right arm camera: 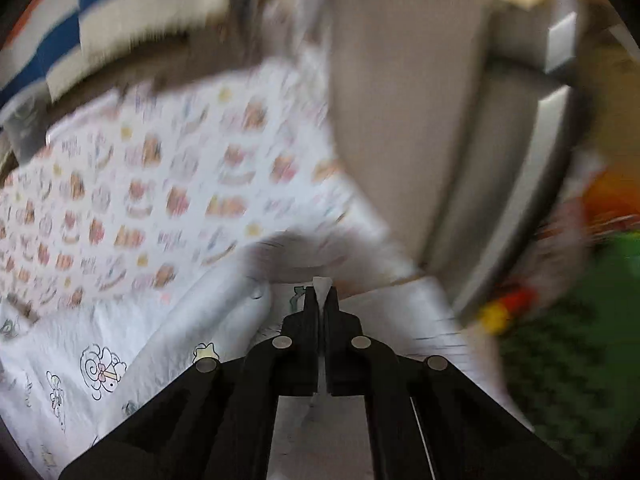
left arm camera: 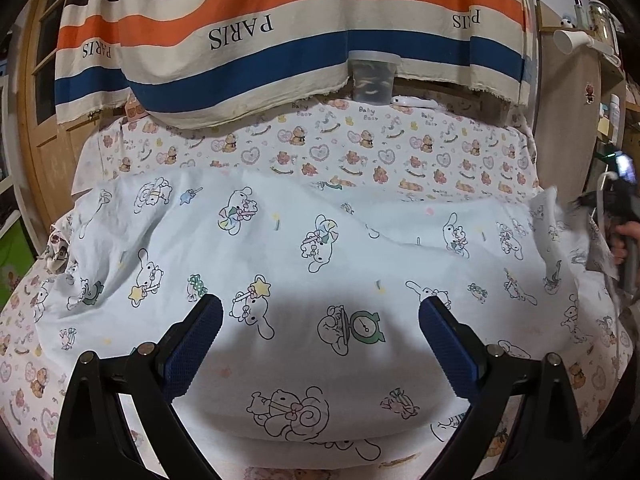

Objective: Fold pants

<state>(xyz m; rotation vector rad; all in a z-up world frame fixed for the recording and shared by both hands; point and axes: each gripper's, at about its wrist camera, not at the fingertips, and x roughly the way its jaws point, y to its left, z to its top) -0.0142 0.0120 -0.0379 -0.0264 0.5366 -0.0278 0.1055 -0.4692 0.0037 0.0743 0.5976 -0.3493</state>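
Clearly, from the left wrist, the pale cartoon-print cotton pants [left arm camera: 304, 264] lie spread on the bear-print bedsheet [left arm camera: 360, 148]; the left gripper [left arm camera: 320, 312] hovers wide, empty. From the right wrist, the right gripper [right arm camera: 321, 294] pinches only a thin fabric edge, which could slip under tension.

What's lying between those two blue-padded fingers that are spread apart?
Only the cartoon-print pants. In the left wrist view the left gripper has its fingers wide apart over the cloth, with a clock-holding character printed between them.
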